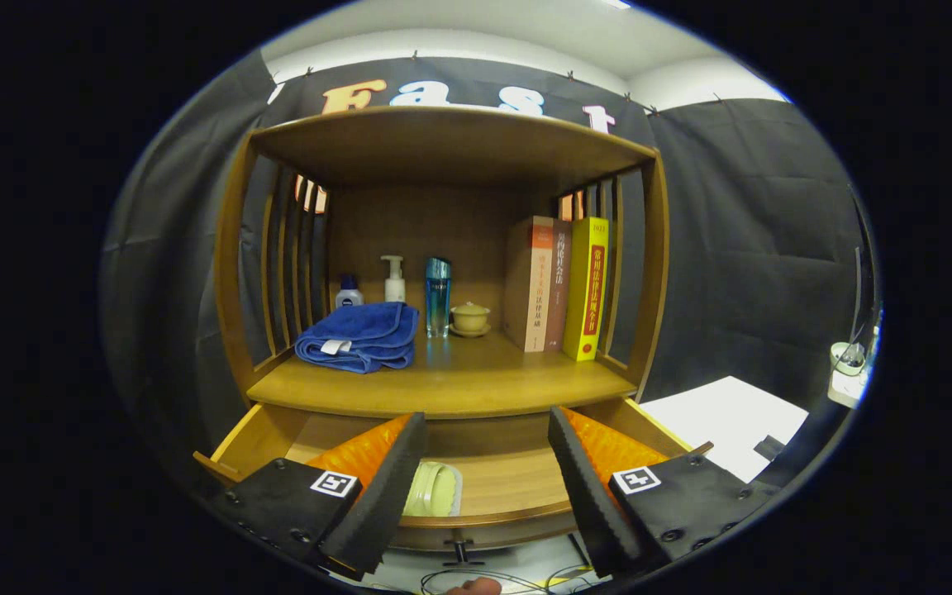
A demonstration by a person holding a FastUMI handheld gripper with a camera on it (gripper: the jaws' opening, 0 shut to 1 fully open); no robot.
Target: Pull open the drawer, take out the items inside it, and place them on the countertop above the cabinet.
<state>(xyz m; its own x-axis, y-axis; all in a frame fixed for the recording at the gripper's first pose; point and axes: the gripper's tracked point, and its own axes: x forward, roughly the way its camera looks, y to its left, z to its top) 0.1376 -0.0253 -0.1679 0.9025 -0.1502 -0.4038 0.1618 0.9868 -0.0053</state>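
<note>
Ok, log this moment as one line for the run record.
drawer: pulled open | pale green item: in drawer, beside one finger | tool: open, holding nothing | countertop: towel, bottles, cup, books

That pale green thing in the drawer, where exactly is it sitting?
In the gripper view, the pale green item lies in the open drawer, below the countertop holding the blue towel. It sits just beside one finger of the open hand-held gripper.
</note>
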